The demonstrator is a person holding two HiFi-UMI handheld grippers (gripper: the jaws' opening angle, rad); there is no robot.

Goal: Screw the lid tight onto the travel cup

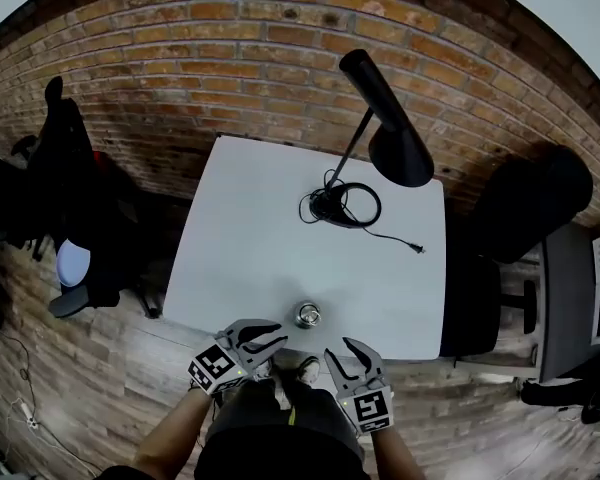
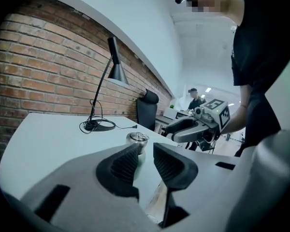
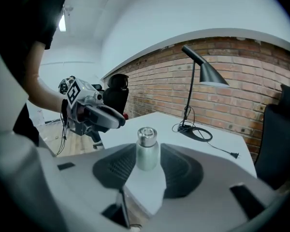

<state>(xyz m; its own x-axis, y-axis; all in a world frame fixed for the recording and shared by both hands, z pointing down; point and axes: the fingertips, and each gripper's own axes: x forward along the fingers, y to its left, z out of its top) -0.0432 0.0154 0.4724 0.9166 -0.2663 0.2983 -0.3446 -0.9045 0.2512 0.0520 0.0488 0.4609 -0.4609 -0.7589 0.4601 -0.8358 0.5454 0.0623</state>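
Observation:
The travel cup is a small metal flask with its lid on, standing upright near the front edge of the white table. My left gripper is just off the table edge, left of the cup, pointing at it. Its jaws stand a narrow gap apart with nothing between them, and the cup's lid shows just beyond my left gripper. My right gripper is in front of the cup and to its right, apart from it. In the right gripper view the cup shows through the gap of my right gripper, untouched.
A black desk lamp stands at the table's back, with its coiled cord and plug lying on the top. A black office chair is to the right, dark chairs and bags to the left. Brick wall behind, wooden floor below.

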